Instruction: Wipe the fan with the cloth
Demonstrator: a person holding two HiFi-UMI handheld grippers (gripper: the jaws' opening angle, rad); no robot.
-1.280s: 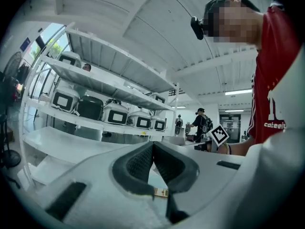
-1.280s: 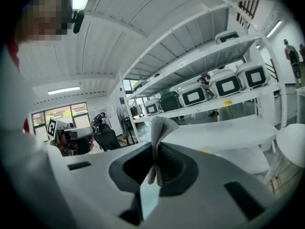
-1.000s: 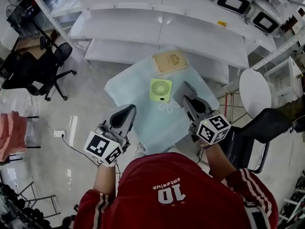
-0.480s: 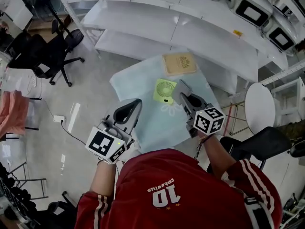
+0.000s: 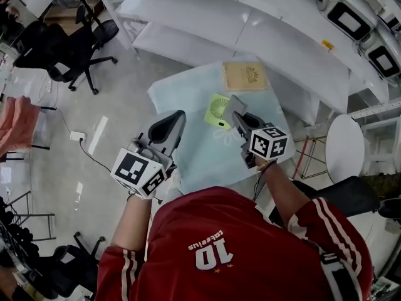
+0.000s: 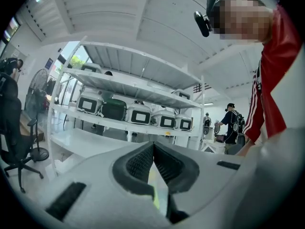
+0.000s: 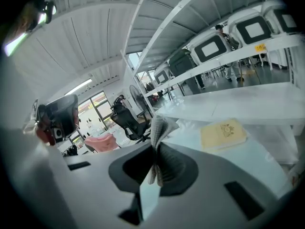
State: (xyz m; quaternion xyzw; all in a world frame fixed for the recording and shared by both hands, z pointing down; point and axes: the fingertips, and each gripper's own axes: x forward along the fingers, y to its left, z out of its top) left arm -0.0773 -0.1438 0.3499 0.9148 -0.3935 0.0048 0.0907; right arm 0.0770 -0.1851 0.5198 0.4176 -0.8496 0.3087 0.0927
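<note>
A small green fan (image 5: 217, 111) lies flat on the pale blue covered table (image 5: 188, 96). My right gripper (image 5: 234, 110) hovers at the fan's right edge, shut on a small grey cloth (image 5: 235, 103). In the right gripper view the cloth (image 7: 160, 126) sticks up crumpled from between the shut jaws of that gripper (image 7: 155, 150). My left gripper (image 5: 178, 115) is held over the table's left part, left of the fan, its jaws shut with nothing between them. In the left gripper view the pads of this gripper (image 6: 153, 147) meet at the tip.
A tan book (image 5: 244, 76) lies at the table's far right corner, and it shows as well in the right gripper view (image 7: 223, 133). White shelves (image 5: 250, 24) stand behind the table. Black office chairs (image 5: 69, 55) are at the left, a round white table (image 5: 341, 146) at the right.
My right gripper has moved forward and left with the cloth, from beside the fan to its right edge. The left gripper has stayed about where it was.
</note>
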